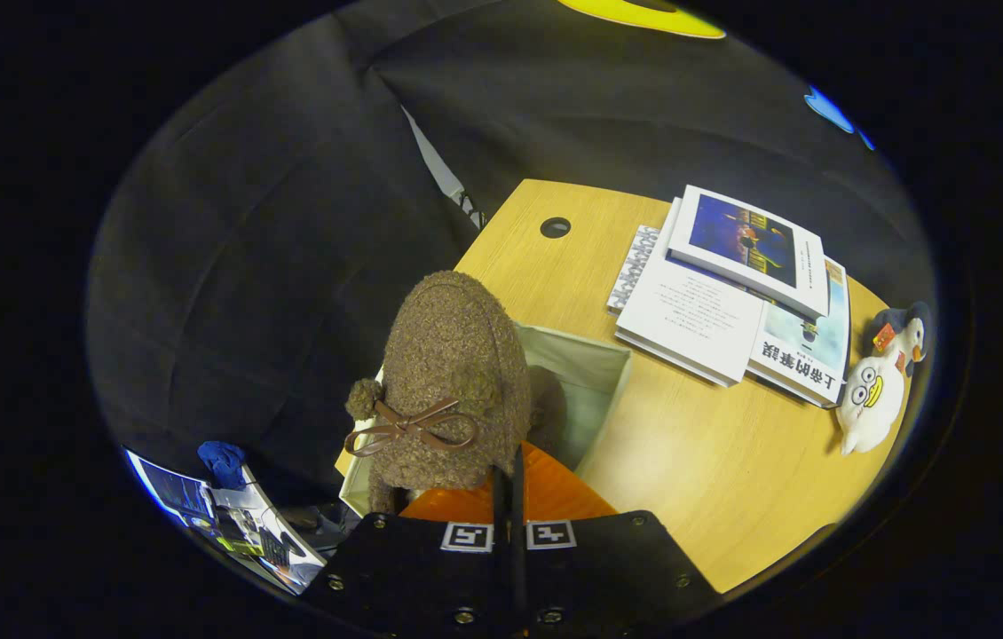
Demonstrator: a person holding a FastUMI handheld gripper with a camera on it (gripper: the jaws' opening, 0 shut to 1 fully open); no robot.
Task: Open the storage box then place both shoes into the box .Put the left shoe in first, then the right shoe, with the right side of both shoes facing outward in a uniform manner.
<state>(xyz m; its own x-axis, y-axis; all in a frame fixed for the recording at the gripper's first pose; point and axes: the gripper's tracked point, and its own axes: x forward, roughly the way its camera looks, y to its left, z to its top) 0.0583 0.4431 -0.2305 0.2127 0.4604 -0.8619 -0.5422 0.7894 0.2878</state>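
The shoe fills the gripper, whose fingers are closed on its rim, and covers the box's mouth at 12 o'clock. Bare table lies open at 2 o'clock, short of the books and plush toy.

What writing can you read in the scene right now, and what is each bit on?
"上帝的", then two characters I cannot make out: cover of the bottom book, seen upside down.
White book: fine print, too small to read.
Top book: edge print, too small to read.
Two squares behind the gripper: patterns, no words. Its fingers pinch the shoe over the box.
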